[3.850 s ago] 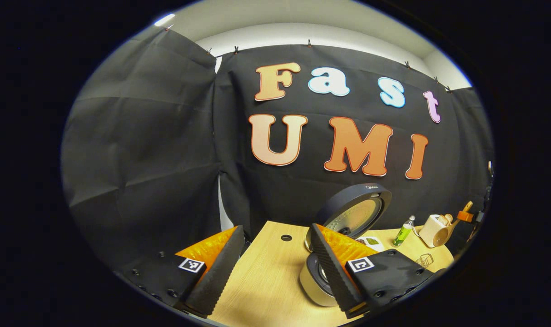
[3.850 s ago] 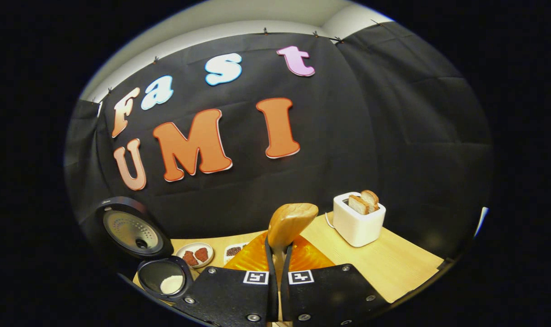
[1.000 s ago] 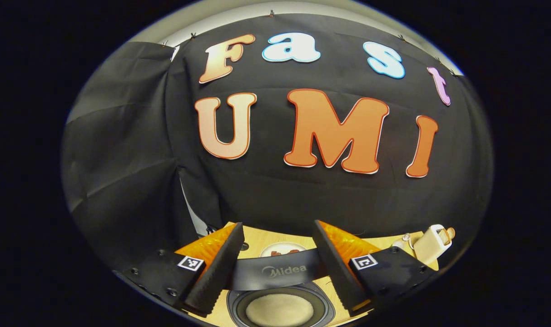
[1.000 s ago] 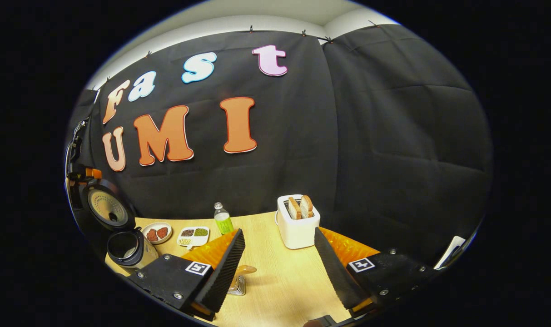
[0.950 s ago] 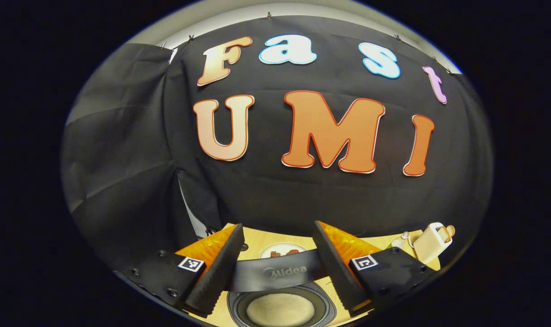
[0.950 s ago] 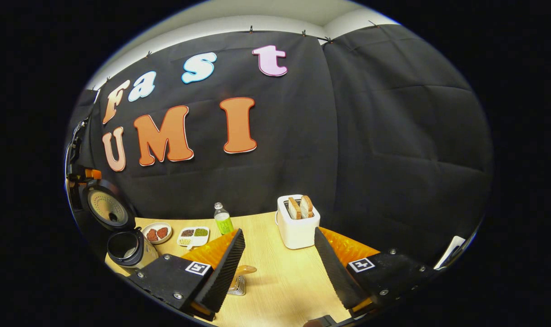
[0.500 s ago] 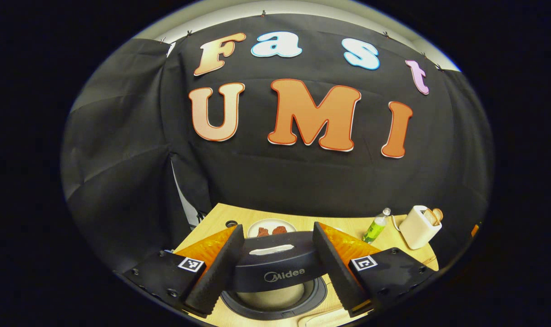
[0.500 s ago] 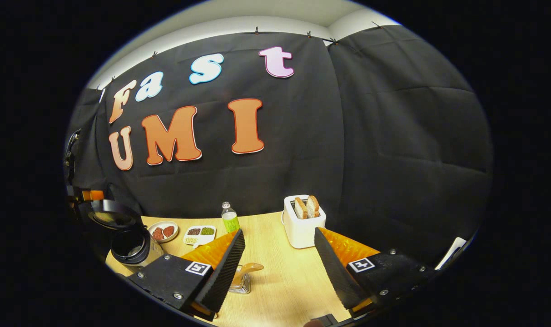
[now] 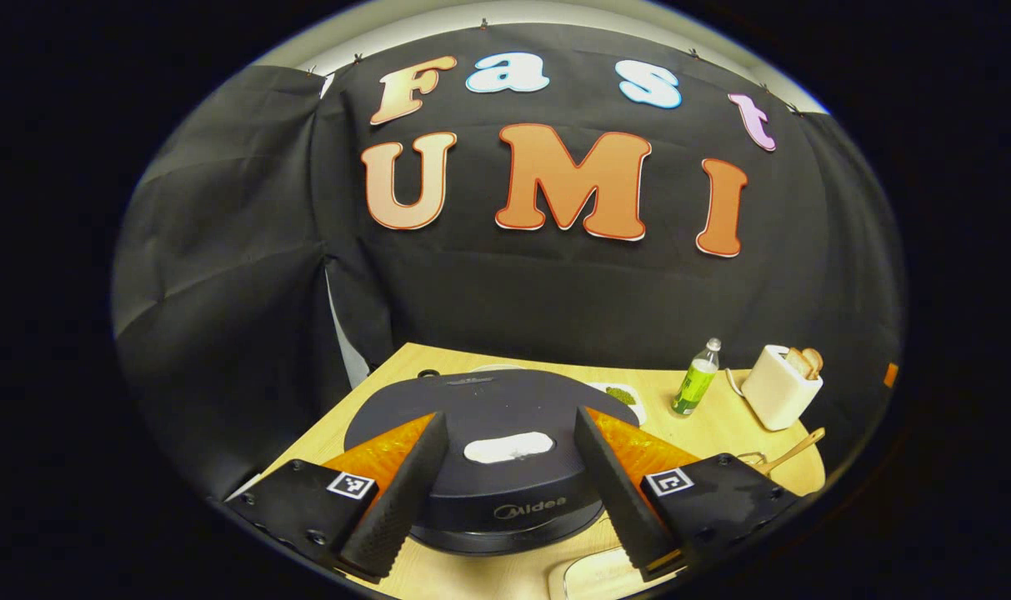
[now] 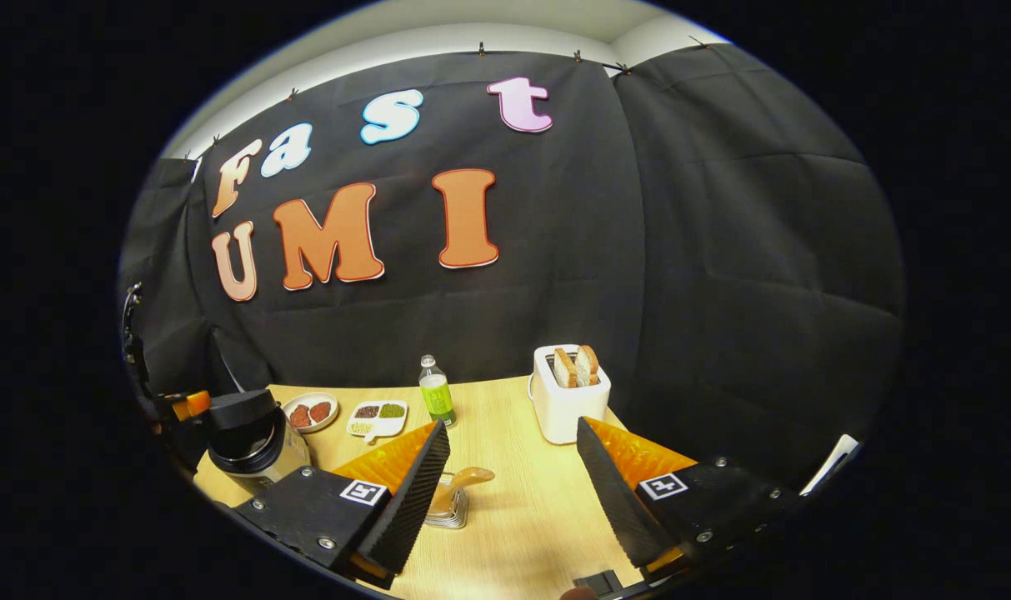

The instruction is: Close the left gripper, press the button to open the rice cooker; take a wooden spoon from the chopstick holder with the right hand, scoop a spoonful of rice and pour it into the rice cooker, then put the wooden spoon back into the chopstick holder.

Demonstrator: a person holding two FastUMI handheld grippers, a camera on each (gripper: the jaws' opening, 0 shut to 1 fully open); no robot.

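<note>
The rice cooker [image 9: 488, 408] has its dark lid down, and a white patch [image 9: 505, 447] shows on top. My left gripper [image 9: 509, 415] is open, its two fingers spread over the lid's front half. In the right gripper view the cooker [image 10: 251, 437] stands at the far left with the left gripper [image 10: 180, 406] on it. The wooden spoon [image 10: 463, 479] stands in the wire chopstick holder [image 10: 448, 510], just beside my left finger. My right gripper [image 10: 512, 425] is open with nothing in it. The spoon [image 9: 793, 452] also shows at the table's right end.
A white toaster [image 10: 568, 400] with bread slices, a green bottle [image 10: 435, 400], a divided dish of grains [image 10: 377, 414] and a plate of red pieces [image 10: 309, 412] stand along the back of the wooden table [image 10: 522, 517]. Black cloth walls close in behind.
The cooker's lid has swung down from upright to shut under my open left gripper. My right gripper, earlier shut on the spoon, is open and has drifted slightly; the spoon stays in the holder.
</note>
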